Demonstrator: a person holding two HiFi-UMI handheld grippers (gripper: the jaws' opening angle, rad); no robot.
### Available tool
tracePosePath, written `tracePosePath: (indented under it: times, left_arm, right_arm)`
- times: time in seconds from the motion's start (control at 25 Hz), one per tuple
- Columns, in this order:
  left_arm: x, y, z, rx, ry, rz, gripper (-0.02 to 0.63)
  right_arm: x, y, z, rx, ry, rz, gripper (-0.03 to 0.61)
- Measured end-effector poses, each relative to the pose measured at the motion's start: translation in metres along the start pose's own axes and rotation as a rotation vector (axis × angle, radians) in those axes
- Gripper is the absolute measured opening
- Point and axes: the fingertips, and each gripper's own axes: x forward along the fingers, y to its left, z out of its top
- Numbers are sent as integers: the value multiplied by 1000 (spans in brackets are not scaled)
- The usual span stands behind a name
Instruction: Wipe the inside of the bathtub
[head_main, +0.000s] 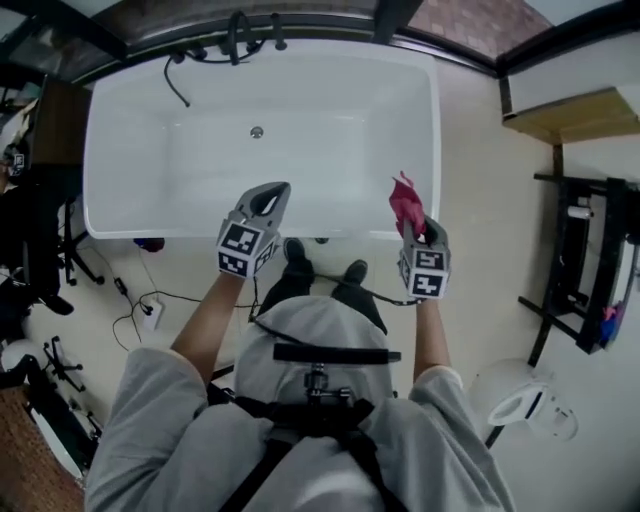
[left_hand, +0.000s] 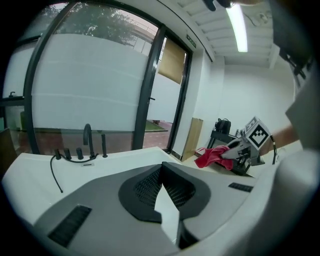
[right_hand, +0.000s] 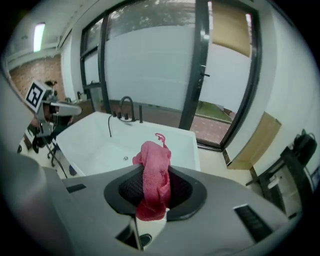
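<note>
The white bathtub (head_main: 120, 160) lies ahead of me, with its drain (head_main: 257, 132) in the floor and a black faucet (head_main: 240, 35) on the far rim. My left gripper (head_main: 270, 195) hovers over the near rim, shut with nothing between its jaws (left_hand: 161, 167). My right gripper (head_main: 413, 228) is held above the tub's near right corner, shut on a red cloth (head_main: 406, 203). The cloth (right_hand: 154, 180) sticks up bunched between the jaws in the right gripper view. From the left gripper view, the same cloth (left_hand: 212, 156) shows off to the right.
A black shower hose (head_main: 178, 85) hangs into the tub at the back left. A wooden shelf (head_main: 570, 115) and a black rack (head_main: 585, 260) stand to the right. Cables (head_main: 140, 310) trail on the floor at left. My shoes (head_main: 296, 252) touch the tub's base.
</note>
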Motion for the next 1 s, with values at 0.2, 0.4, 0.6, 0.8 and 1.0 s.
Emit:
tracePosePath:
  times: [0.2,0.4,0.6,0.8,1.0]
  left_arm:
    - [-52,-21,23,-20,-48,81,6]
    - [-79,-28,27,-63,-88,169,6]
    - [-109,-57,31,-70,-132,219,6]
    - [-132,-88,28,-45,-125,274,5]
    - [-166,-95,30,-37,-133,316,6]
  right_arm:
    - [-55,-3,14,158,-133,58,94]
    - [-76,-19,21,237,-235,104,95]
    - [-114,-35,6,269,-296,144,95]
    - [-142,-47,-13,291,-343,191,95]
    - [-155,-19,-25,265,-342,240,97]
